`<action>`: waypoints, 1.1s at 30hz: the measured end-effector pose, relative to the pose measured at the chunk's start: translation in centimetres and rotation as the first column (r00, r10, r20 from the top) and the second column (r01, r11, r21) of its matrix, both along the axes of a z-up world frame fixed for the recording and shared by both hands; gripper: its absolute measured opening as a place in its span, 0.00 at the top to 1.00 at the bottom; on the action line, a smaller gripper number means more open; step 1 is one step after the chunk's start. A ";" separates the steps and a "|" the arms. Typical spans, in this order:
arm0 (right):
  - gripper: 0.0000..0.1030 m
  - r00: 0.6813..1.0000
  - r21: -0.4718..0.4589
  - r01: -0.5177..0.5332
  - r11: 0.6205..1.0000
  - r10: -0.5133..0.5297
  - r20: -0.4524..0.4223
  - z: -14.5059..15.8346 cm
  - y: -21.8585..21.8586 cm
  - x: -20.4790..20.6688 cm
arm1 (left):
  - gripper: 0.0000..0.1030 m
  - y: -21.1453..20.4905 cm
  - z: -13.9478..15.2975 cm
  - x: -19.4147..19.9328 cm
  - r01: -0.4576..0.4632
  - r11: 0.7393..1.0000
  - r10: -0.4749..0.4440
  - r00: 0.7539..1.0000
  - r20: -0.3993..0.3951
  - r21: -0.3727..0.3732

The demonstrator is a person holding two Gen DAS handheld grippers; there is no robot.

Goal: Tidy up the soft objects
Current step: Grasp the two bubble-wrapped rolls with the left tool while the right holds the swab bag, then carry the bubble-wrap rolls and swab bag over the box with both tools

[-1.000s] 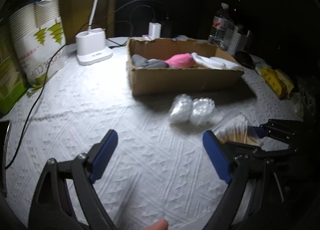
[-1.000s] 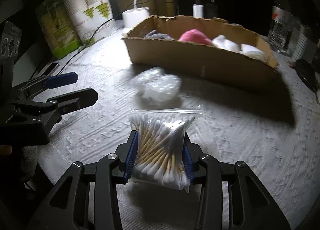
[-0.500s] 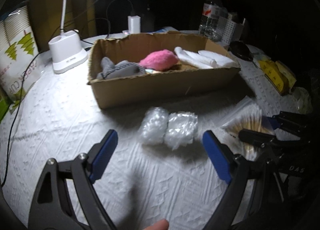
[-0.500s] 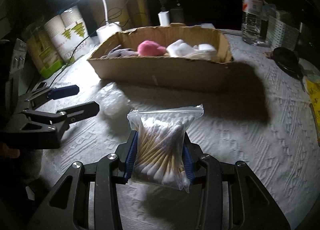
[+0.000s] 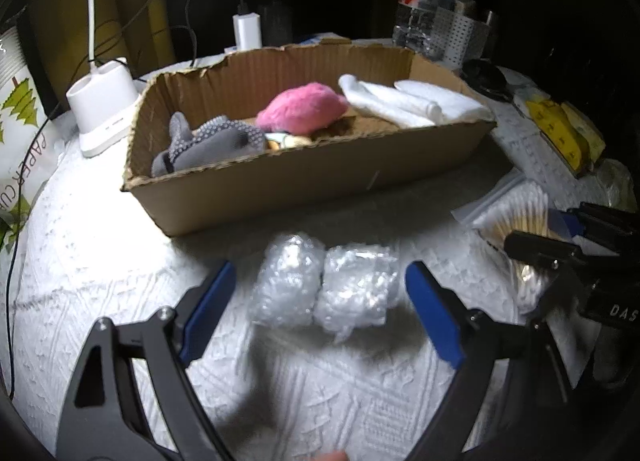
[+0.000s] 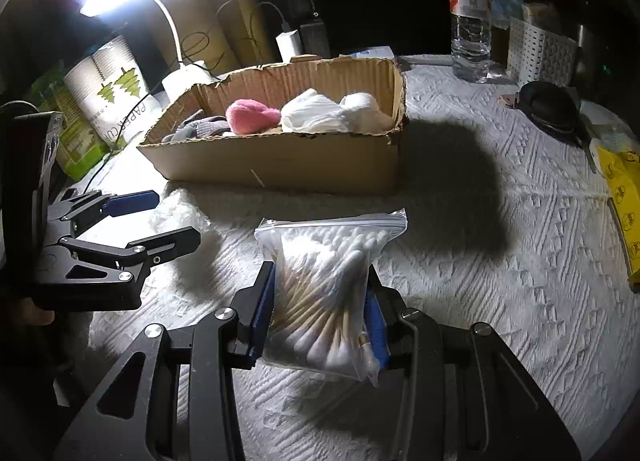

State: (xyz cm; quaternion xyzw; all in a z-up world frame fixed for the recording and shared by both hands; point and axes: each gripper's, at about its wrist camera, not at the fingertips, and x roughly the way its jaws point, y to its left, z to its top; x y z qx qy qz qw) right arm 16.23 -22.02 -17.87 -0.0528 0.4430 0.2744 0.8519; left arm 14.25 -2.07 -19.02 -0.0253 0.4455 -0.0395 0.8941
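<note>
Holding the bag of cotton swabs [image 6: 324, 297] pinched in my right gripper [image 6: 320, 301] above the surface [image 6: 500, 281], I have my left gripper [image 5: 320, 297] spread wide around the bubble-wrap bundles [image 5: 324, 285], gripping nothing. The cardboard box [image 6: 288, 161] sits just beyond. That slick bag could slide free if I tilt it, and the crinkly wrap might squirt sideways as I close.

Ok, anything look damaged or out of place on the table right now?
The cardboard box has a torn, ragged rim along its back wall. Two bubble-wrap bundles lie outside it, between the open left gripper's fingers.
</note>
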 end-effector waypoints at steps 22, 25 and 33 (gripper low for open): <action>0.58 0.998 -0.015 -0.027 1.000 0.028 0.052 2.3 2.1 -1.4 | 0.37 1.3 2.4 -2.7 0.019 0.998 -0.015 0.997 0.071 -0.055; 0.58 0.997 -0.016 -0.036 0.999 0.037 0.064 2.8 2.5 -1.8 | 0.37 1.8 3.1 -3.2 0.011 0.998 -0.006 0.996 0.086 -0.059; 0.58 0.995 -0.015 -0.051 0.999 0.052 0.091 4.1 3.2 -2.0 | 0.37 2.9 4.7 -4.2 -0.004 0.997 0.013 0.993 0.121 -0.073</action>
